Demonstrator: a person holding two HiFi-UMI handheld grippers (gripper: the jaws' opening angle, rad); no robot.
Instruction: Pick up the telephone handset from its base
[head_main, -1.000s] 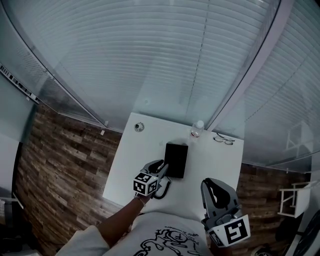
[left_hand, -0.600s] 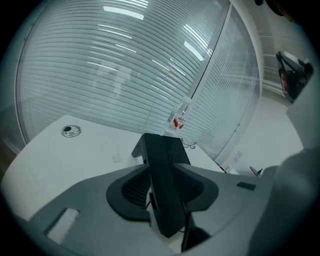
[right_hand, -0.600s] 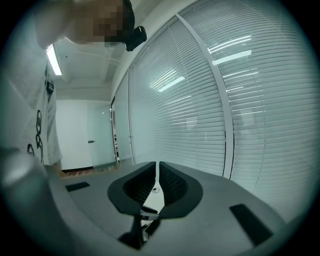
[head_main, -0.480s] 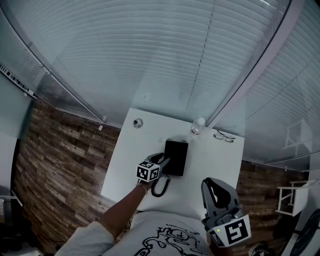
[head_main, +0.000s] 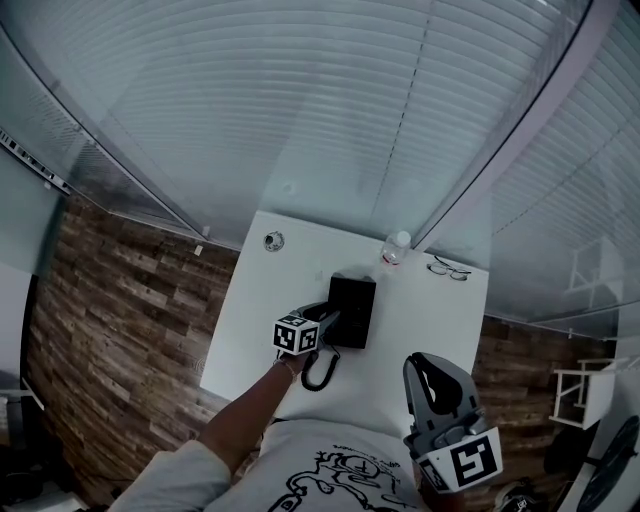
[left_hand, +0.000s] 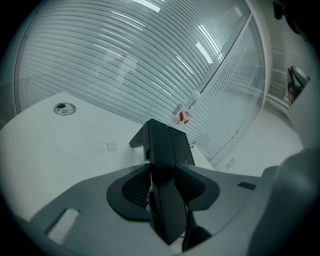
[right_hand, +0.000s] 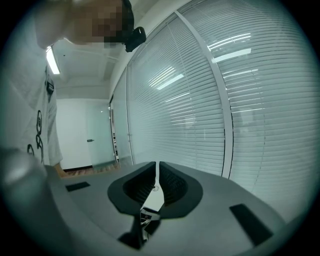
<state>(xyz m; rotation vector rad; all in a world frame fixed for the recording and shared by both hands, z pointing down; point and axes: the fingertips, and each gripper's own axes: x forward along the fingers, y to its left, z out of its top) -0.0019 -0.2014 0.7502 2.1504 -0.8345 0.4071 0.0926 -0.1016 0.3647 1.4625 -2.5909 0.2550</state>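
A black telephone base (head_main: 355, 310) stands in the middle of the white table (head_main: 250, 330). Its black handset (left_hand: 162, 150) lies along the base's left side and runs lengthwise between the jaws in the left gripper view. My left gripper (head_main: 318, 322) is low over that side, and its jaws are opening around the handset, with a thin pale gap beside one pad. A coiled cord (head_main: 318, 376) loops toward the table's near edge. My right gripper (head_main: 426, 366) hangs off to the near right, away from the phone, its jaws nearly together with nothing between them.
At the table's far edge a small water bottle (head_main: 396, 250) stands against the window blinds, with a pair of glasses (head_main: 447, 271) to its right. A round cable grommet (head_main: 272, 241) sits at the far left corner. Wood floor lies to the table's left.
My left gripper moved from the near table edge up to the phone's left side and sank lower. The right gripper has stayed where it was.
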